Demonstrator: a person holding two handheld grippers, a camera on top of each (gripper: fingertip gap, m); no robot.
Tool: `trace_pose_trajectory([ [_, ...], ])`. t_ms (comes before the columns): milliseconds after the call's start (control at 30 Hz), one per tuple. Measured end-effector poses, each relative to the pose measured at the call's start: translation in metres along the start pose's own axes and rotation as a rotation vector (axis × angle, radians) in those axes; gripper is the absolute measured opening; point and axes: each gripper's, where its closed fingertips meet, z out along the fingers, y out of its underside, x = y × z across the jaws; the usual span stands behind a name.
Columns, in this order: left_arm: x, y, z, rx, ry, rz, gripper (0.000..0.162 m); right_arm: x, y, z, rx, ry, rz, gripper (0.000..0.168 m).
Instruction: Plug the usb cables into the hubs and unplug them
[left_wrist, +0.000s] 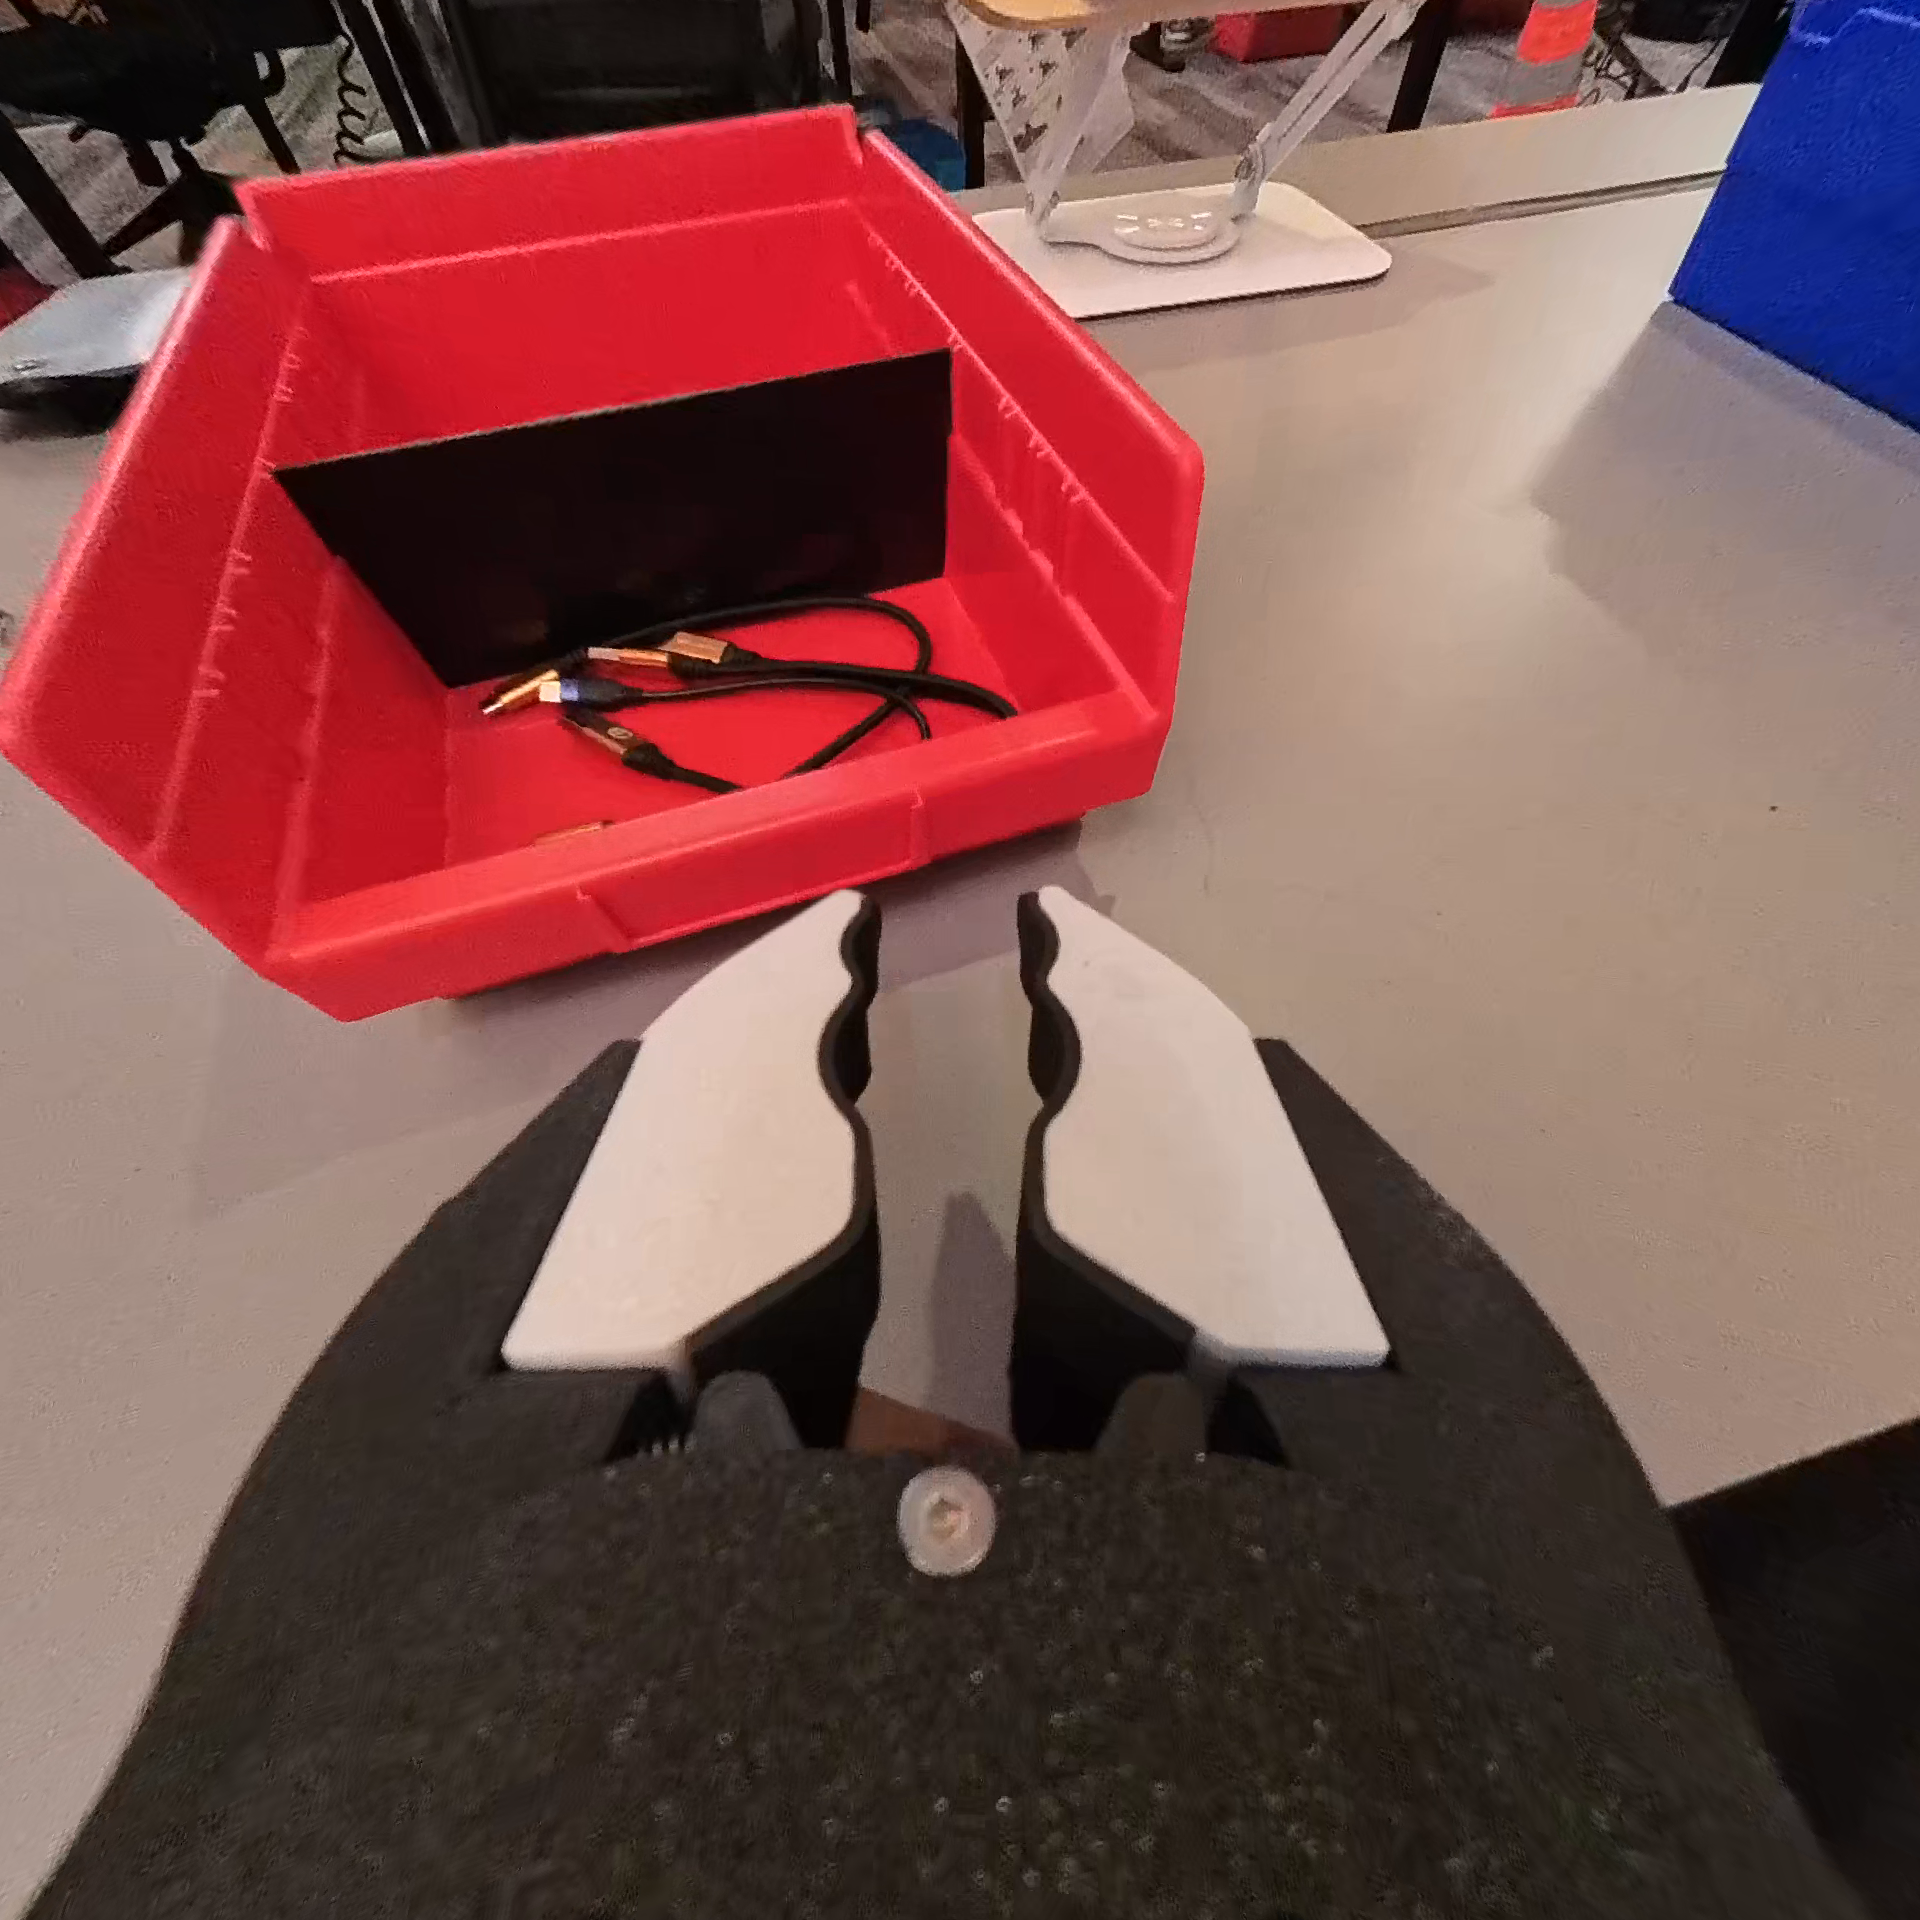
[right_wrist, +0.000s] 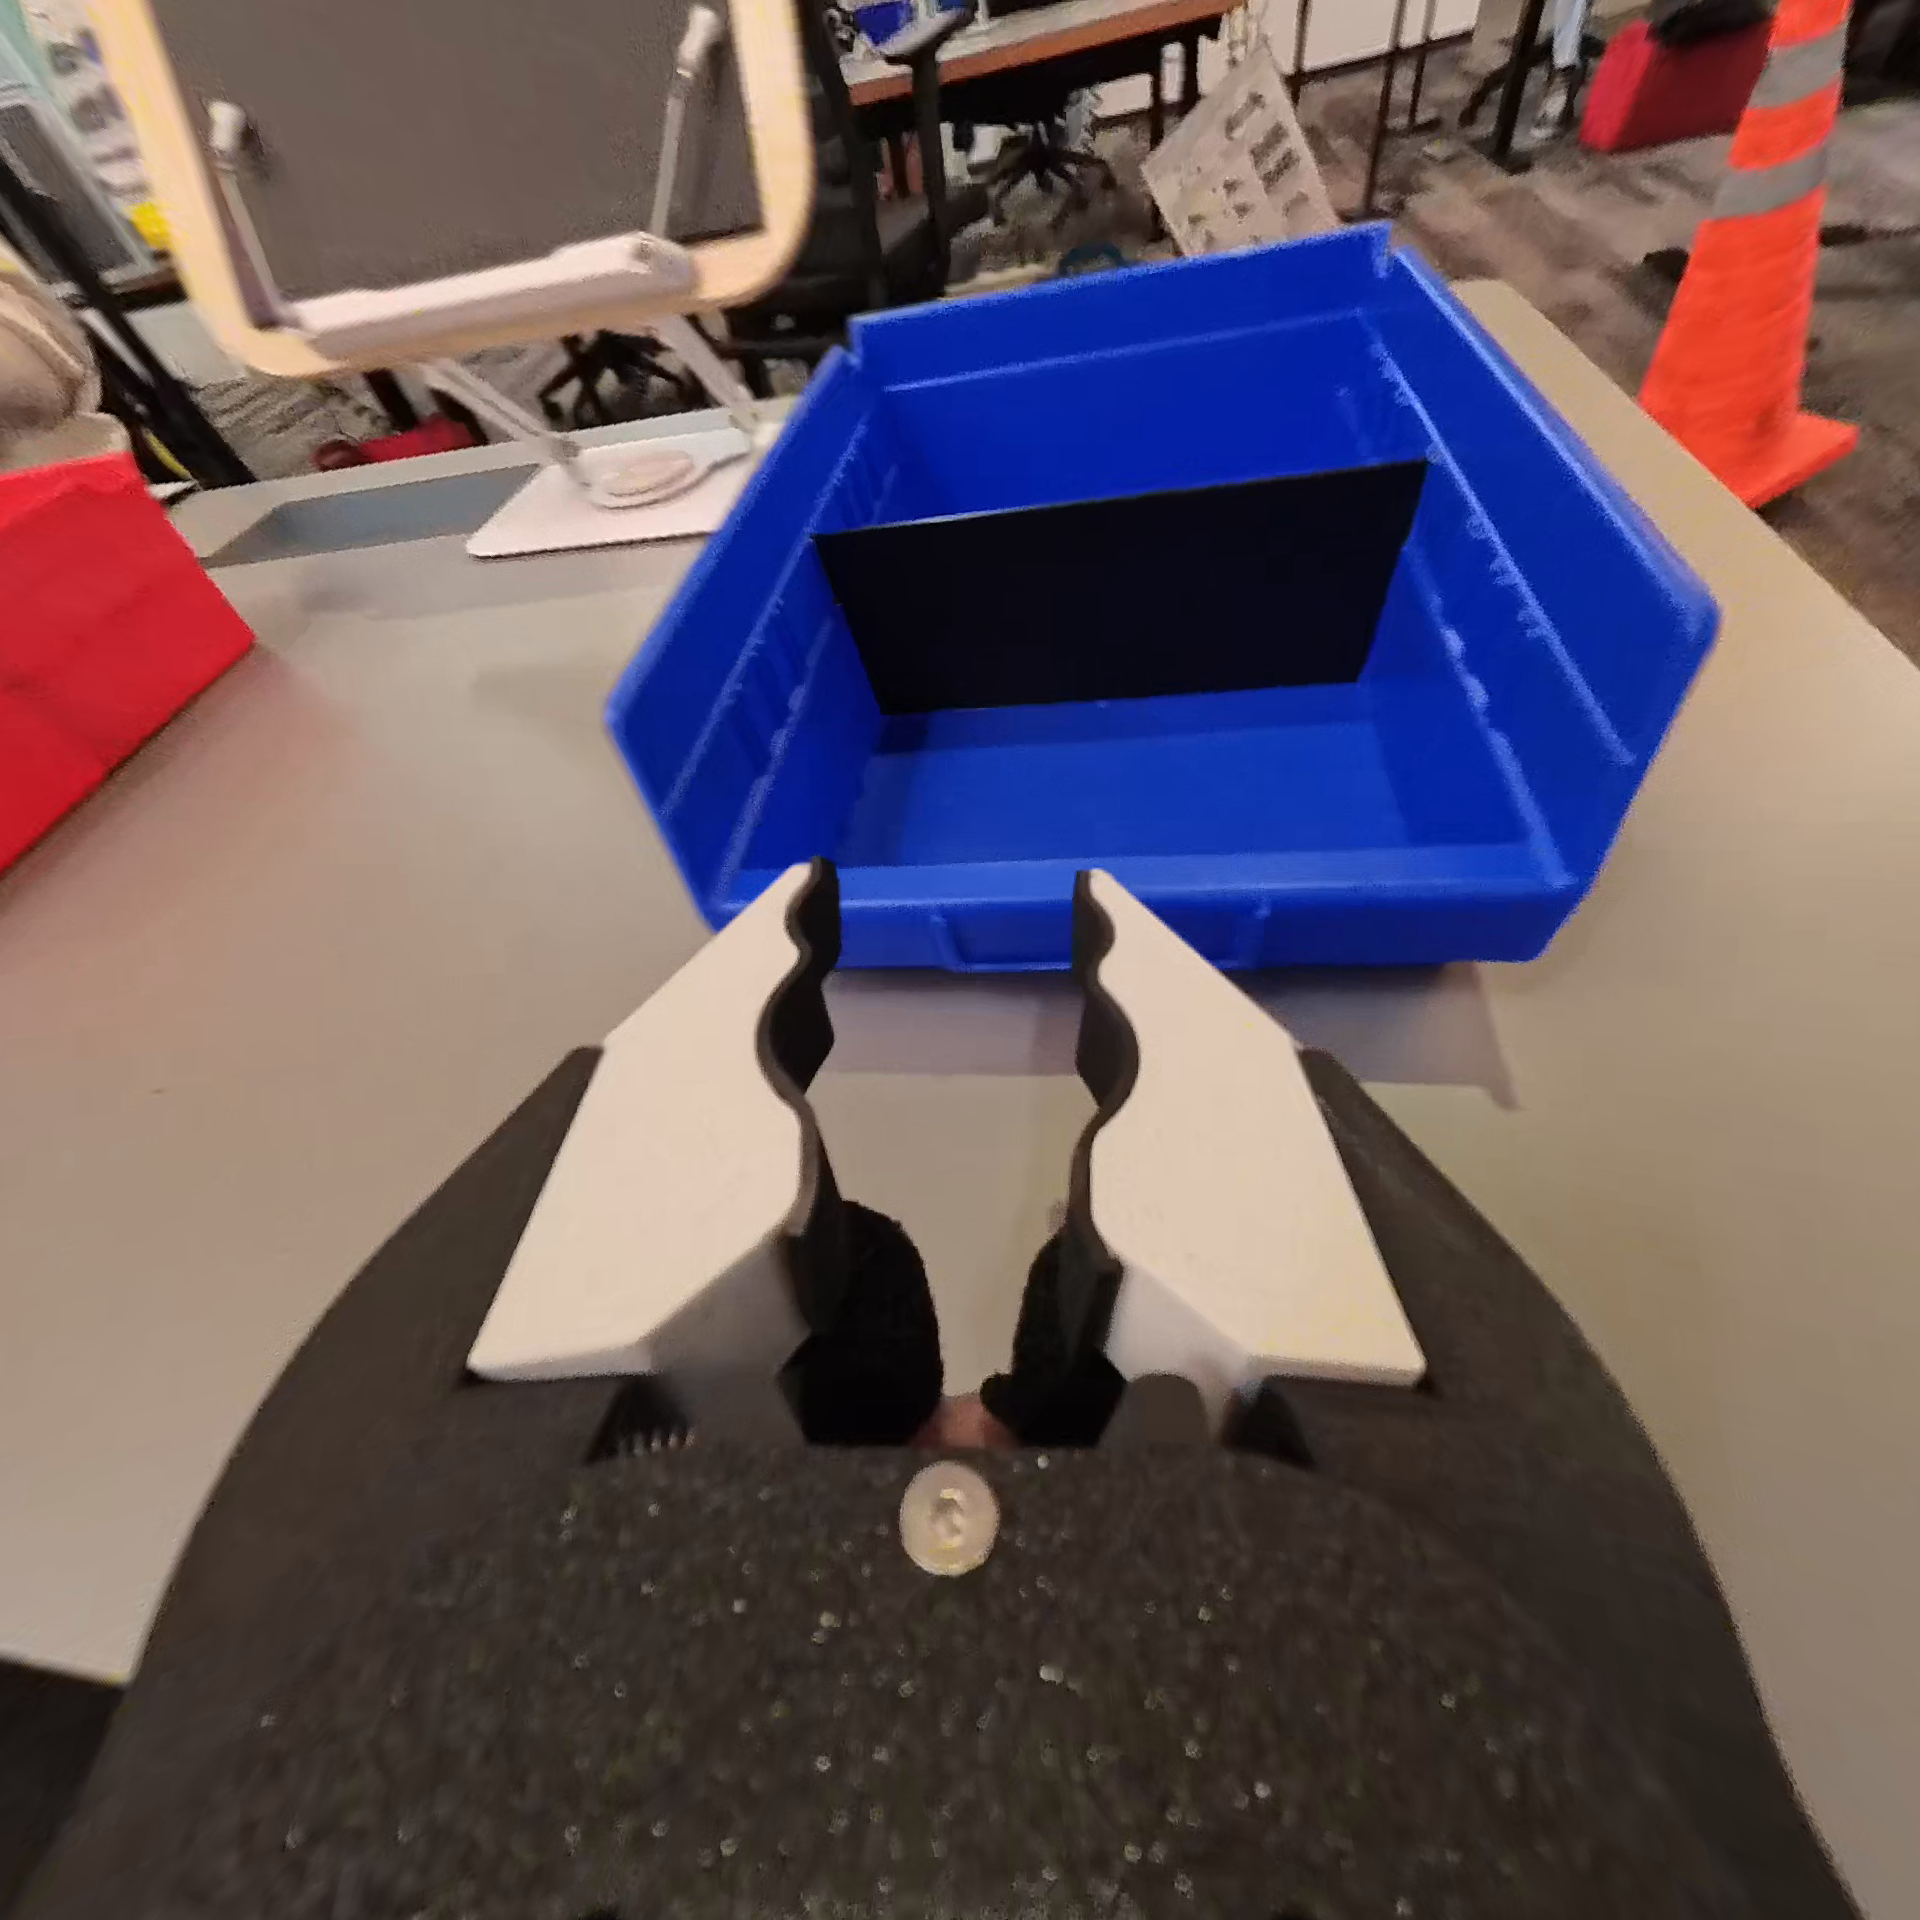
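Both tongs hover empty and parted over the grey bench (left_wrist: 1455, 727): left tongs (left_wrist: 948, 914) near a red bin (left_wrist: 727, 894) holding black cables (left_wrist: 790, 696); right tongs (right_wrist: 954, 883) facing a blue bin (right_wrist: 1195, 914) showing nothing inside.

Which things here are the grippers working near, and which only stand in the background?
Near the grippers:
- left gripper, open, empty
- right gripper, open, empty
- red plastic bin, black cables in its front compartment
- blue plastic bin, black divider, front compartment empty

Background:
- orange traffic cone
- white stand
- grey table
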Motion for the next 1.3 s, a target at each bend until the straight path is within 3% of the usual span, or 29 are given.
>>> trace_pose_trajectory([
  [100,0.009,-0.007,-0.004,-0.041,0.113,0.04,0.03,-0.039,0.0,-0.004,-0.006,-0.137,-0.026,0.044],
  [200,-0.004,-0.034,-0.002,-0.079,0.156,0.21,0.032,-0.07,0.016,0.0,-0.088,-0.229,-0.098,0.044],
  [267,-0.002,-0.043,0.005,-0.188,0.272,0.369,0.031,-0.084,0.026,0.003,-0.111,-0.259,-0.141,0.044],
  [433,-0.036,-0.035,0.053,-0.558,0.341,0.914,0.033,-0.11,0.032,0.012,-0.133,-0.358,-0.168,0.044],
  [633,-0.055,-0.007,0.114,-0.812,0.496,1.058,0.035,-0.143,0.029,0.016,-0.125,-0.57,-0.084,0.045],
  [800,-0.054,0.006,0.143,-0.848,0.579,1.104,0.037,-0.16,0.034,0.009,-0.11,-0.705,-0.072,0.045],
  [900,-0.056,0.005,0.146,-0.816,0.595,1.187,0.007,-0.162,0.035,0.008,-0.113,-0.74,-0.052,0.045],
  [933,-0.057,0.004,0.145,-0.802,0.596,1.217,0.005,-0.161,0.034,0.009,-0.111,-0.741,-0.043,0.045],
  [1133,-0.065,-0.008,0.137,-0.718,0.571,1.255,0.004,-0.16,0.03,0.019,-0.116,-0.751,0.005,0.045],
  [1300,-0.071,-0.04,0.132,-0.598,0.534,1.174,0.004,-0.165,0.033,0.022,-0.14,-0.777,0.004,0.045],
])
